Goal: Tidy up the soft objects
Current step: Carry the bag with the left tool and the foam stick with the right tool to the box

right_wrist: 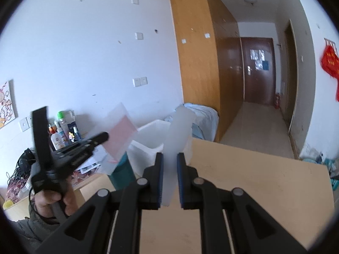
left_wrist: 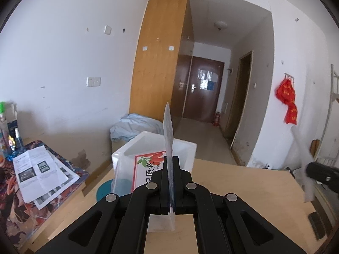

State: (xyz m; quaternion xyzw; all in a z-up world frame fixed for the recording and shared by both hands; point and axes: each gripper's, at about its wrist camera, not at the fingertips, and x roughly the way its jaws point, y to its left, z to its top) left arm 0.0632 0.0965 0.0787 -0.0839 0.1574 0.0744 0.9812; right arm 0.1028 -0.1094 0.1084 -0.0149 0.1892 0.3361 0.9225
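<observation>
Two flat pouches are held edge-on: a thin packet (left_wrist: 168, 148) is clamped in the left gripper (left_wrist: 169, 163), long axis pointing up and away; a translucent sachet (right_wrist: 175, 146) is pinched upright by the right gripper (right_wrist: 169, 160), above the table (right_wrist: 264, 180).

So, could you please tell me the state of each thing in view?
Left hand-held gripper: shut on thin clear plastic bag, held edge-on.
Right hand-held gripper: shut on blurred translucent white pouch.
White plastic storage bin: open-topped.
Dark brown door: closed.
</observation>
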